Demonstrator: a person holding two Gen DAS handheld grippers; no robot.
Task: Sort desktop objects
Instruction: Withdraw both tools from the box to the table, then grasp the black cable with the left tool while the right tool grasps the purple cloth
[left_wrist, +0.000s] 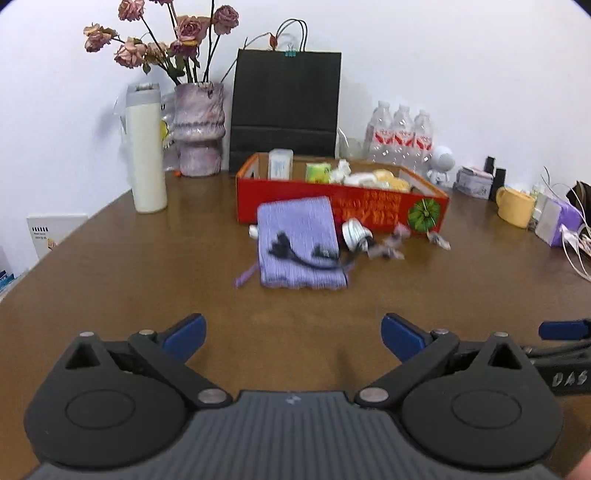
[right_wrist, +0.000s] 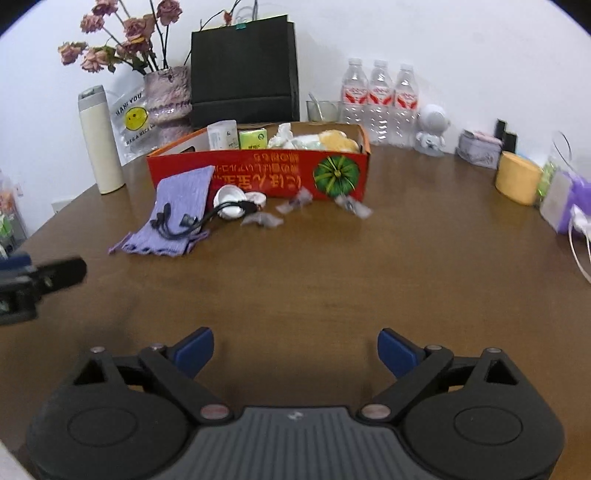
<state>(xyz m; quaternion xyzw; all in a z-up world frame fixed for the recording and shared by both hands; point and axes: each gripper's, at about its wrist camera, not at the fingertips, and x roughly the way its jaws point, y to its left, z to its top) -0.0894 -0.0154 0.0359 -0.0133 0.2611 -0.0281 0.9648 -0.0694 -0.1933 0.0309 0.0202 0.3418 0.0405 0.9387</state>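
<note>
A red cardboard box (left_wrist: 369, 212) (right_wrist: 258, 177) holding several small items stands mid-table. In front of it lie a folded lilac cloth (left_wrist: 299, 243) (right_wrist: 177, 218) with a black cable (left_wrist: 306, 258) (right_wrist: 177, 225) on top, a white round case (left_wrist: 354, 232) (right_wrist: 231, 201) and several clear candy wrappers (left_wrist: 391, 247) (right_wrist: 295, 203). My left gripper (left_wrist: 293, 332) is open and empty, well short of the cloth. My right gripper (right_wrist: 295, 349) is open and empty too, over bare table. A tip of the right gripper (left_wrist: 561, 329) shows at the left wrist view's right edge.
A black paper bag (left_wrist: 284, 107), a vase of dried roses (left_wrist: 199, 129), a cream flask (left_wrist: 146, 147), water bottles (right_wrist: 380, 103), a white astronaut figure (right_wrist: 430, 131), a yellow mug (right_wrist: 517, 177) and a purple box (right_wrist: 565, 201) line the brown table (right_wrist: 369, 277) edges.
</note>
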